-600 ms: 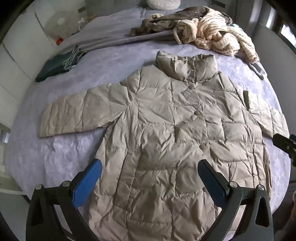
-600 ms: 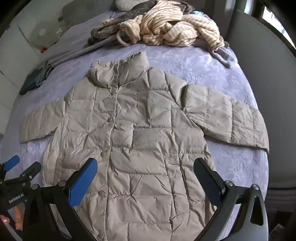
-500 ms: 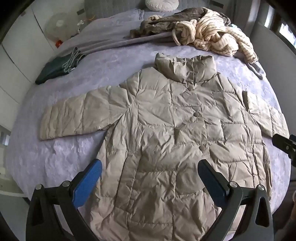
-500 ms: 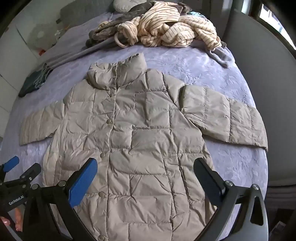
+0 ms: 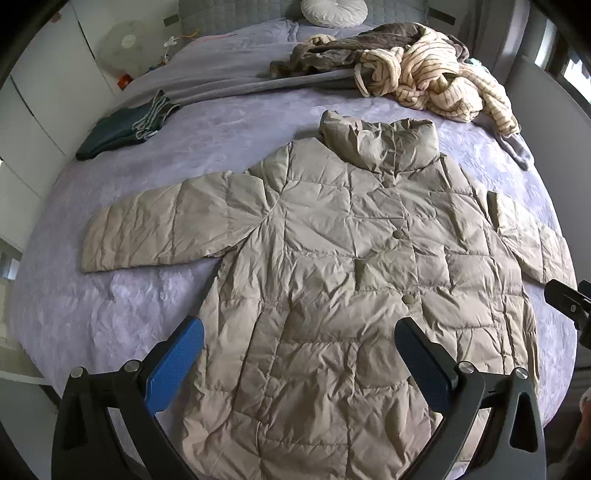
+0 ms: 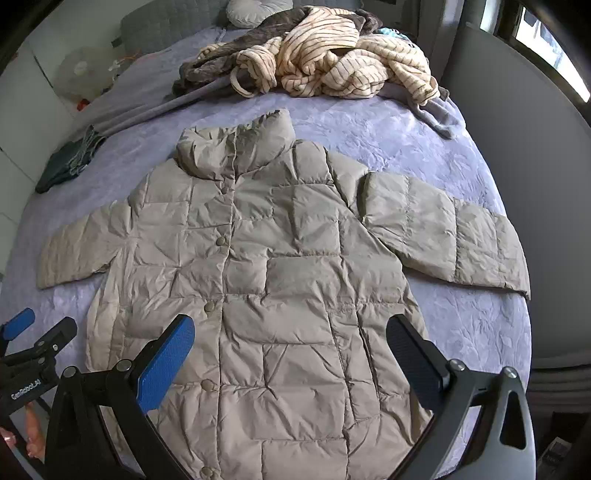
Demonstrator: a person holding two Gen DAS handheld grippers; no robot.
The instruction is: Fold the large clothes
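The coat [image 5: 332,280] lies flat and face up in the middle of the bed [image 5: 110,314], buttoned, both sleeves spread sideways. Its long axis runs from the hem at the near edge of the bed, under the grippers, to the raised collar pointing toward the far end, where the pillow [image 5: 334,13] sits.

The left wrist view shows the coat's left-hand sleeve in full; the other sleeve is foreshortened at the frame's edge. The right wrist view reverses this — the right-hand sleeve lies out whole across the purple cover. Only the right wrist view shows fingertips [image 6: 31,432] of the person at the lower left corner, and the window [image 6: 546,44] at the top right.

Beyond the collar lies a heap of clothes [image 5: 436,85], striped cream over brown. A dark folded garment [image 5: 122,129] sits near the bed's left edge, well apart from the coat, with a fan [image 5: 125,46] behind it.

The left gripper [image 5: 299,354] and the right gripper [image 6: 290,347] hover over the hem — jaws spread wide, nothing held.
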